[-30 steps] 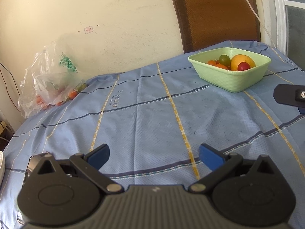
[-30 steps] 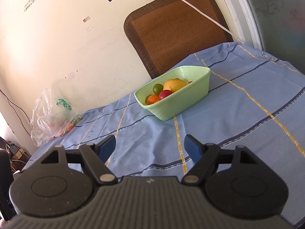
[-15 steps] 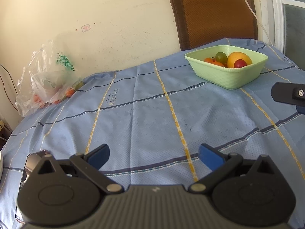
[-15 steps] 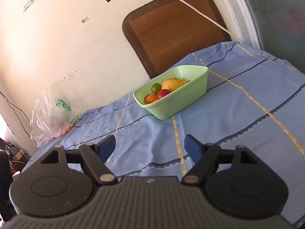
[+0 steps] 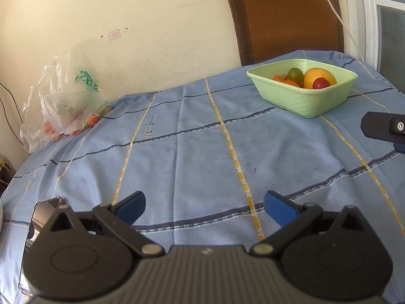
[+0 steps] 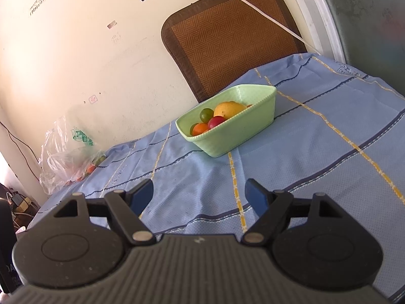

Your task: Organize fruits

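Note:
A light green basket (image 5: 307,100) (image 6: 240,131) stands on the blue checked tablecloth at the far side. It holds a yellow mango (image 5: 319,76) (image 6: 227,109), a green fruit (image 5: 295,74) (image 6: 206,114), a red fruit (image 5: 321,83) (image 6: 216,121) and orange fruits (image 5: 291,83) (image 6: 200,128). My left gripper (image 5: 203,206) is open and empty, low over the cloth, well short of the basket. My right gripper (image 6: 200,195) is open and empty, also short of the basket; part of it shows at the right edge of the left wrist view (image 5: 384,128).
A clear plastic bag (image 5: 63,103) (image 6: 68,157) with more small fruits lies at the table's far left by the wall. A brown chair back (image 5: 286,17) (image 6: 227,35) stands behind the basket. A shiny flat object (image 5: 43,210) lies under my left gripper's left side.
Both views have shifted slightly, with the basket a little higher in both views. Both grippers stay open and empty.

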`<state>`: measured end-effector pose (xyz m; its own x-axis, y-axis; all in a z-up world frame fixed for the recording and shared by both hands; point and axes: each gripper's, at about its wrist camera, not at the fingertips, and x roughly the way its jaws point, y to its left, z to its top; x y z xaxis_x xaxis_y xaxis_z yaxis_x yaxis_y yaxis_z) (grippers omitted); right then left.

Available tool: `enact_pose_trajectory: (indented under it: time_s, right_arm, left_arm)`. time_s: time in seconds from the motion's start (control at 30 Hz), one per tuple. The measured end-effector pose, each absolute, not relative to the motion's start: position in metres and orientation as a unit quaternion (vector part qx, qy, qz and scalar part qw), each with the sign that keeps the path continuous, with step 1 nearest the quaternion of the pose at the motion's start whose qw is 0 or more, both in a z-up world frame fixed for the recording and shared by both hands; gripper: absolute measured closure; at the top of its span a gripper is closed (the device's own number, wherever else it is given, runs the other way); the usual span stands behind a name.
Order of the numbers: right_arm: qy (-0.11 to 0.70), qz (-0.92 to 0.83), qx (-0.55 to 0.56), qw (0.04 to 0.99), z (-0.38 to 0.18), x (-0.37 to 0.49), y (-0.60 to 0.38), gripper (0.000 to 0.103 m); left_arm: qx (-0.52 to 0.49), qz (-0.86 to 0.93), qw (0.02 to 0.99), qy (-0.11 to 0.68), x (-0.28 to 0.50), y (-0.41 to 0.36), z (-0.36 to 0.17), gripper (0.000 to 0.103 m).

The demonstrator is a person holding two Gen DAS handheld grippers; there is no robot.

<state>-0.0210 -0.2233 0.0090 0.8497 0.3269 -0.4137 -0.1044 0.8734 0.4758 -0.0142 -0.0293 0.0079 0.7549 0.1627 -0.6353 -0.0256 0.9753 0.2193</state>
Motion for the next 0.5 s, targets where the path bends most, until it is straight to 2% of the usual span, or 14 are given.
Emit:
enact_pose_trajectory:
  time_s: [0.5]
  right_arm:
    - [0.249, 0.115, 0.224, 0.935, 0.0083, -0.0207, -0.223, 0.022]
  left_arm:
    - [0.096, 0.039, 0.932, 0.347, -0.0155, -0.0304, 0.0092, 0.0]
